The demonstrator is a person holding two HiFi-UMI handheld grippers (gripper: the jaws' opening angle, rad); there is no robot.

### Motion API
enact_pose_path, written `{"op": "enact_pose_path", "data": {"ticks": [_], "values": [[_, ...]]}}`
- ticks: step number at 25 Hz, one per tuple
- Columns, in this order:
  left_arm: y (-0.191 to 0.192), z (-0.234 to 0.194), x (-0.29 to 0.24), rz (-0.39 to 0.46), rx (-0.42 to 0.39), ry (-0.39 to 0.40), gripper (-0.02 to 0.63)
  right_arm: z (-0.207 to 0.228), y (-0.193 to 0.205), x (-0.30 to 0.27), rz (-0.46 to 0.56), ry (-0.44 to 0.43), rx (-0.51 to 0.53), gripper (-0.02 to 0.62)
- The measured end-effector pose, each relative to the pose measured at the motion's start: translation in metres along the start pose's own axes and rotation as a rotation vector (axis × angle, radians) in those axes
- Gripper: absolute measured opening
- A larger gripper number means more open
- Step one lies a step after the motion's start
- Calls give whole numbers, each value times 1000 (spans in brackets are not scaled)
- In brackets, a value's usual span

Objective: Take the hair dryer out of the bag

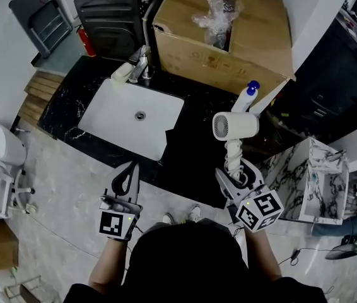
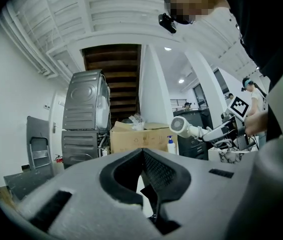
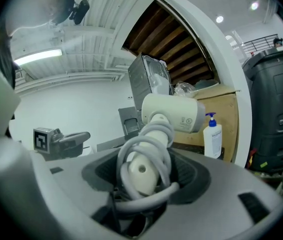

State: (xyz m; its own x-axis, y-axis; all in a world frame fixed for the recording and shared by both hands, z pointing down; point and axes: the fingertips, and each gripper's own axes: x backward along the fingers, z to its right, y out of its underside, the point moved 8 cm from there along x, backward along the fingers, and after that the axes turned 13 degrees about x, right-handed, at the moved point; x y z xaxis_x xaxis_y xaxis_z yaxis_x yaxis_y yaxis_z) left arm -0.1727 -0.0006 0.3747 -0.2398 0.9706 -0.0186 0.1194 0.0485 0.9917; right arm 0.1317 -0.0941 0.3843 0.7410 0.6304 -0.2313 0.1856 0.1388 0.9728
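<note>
My right claw (image 1: 234, 169) grasps the one hair dryer (image 1: 235, 126) by its cord-wrapped handle and holds it in the air over the dark table (image 1: 84, 87), nozzle end uppermost. My left claw (image 1: 130, 172) is clenched on nothing. I can make out no bag, so I judge the taking-out done. The next move calls for a bare spot on the table to set the dryer down. I count two claws, one sink (image 1: 118, 115), one cardboard box (image 1: 254, 36) and one spray bottle (image 1: 249, 96).
</note>
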Motion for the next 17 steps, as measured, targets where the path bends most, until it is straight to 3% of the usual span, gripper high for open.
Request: {"op": "enact_pose_path", "data": {"ticks": [17], "values": [[2, 5, -7, -32, -1, 56, 21, -4, -2, 1, -1, 11, -11, 256]]}}
